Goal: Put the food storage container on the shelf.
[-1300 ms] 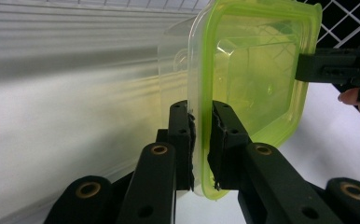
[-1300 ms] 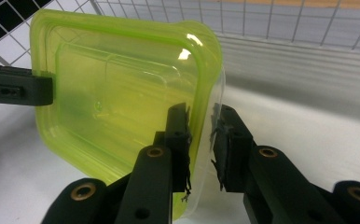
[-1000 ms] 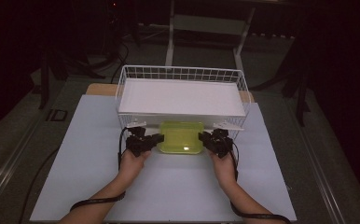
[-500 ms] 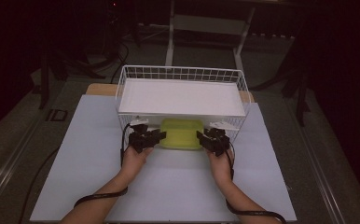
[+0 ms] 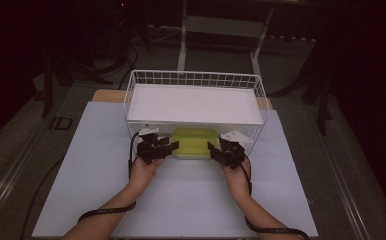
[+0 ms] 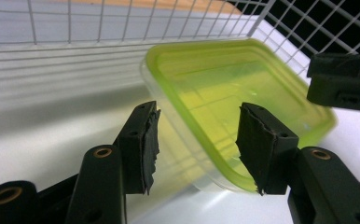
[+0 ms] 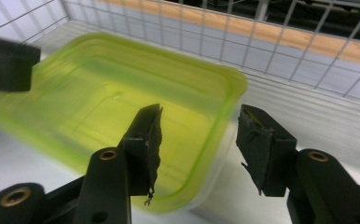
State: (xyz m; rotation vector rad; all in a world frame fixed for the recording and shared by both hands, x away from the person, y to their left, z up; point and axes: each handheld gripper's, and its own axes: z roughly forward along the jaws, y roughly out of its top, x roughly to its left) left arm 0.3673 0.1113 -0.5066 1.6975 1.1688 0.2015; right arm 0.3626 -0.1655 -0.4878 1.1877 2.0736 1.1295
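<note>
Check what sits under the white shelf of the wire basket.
A green-lidded container lies there between both open claws; the shelf covers its far part in the high view.

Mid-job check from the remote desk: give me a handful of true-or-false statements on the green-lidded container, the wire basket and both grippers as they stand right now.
1. The container has a yellow-green lid. True.
2. The container sits under the white shelf of the wire basket. True.
3. The left gripper is clamped tight on the container. False: its jaws have just been opening and the pads stand apart, one corner of the container between them.
4. The right gripper has its jaws apart. True; they have just been opening.
5. The container's lid is off and lies on the mat. False: the lid is on the container.
6. The basket is made of solid red plastic. False: it is white wire mesh.
</note>
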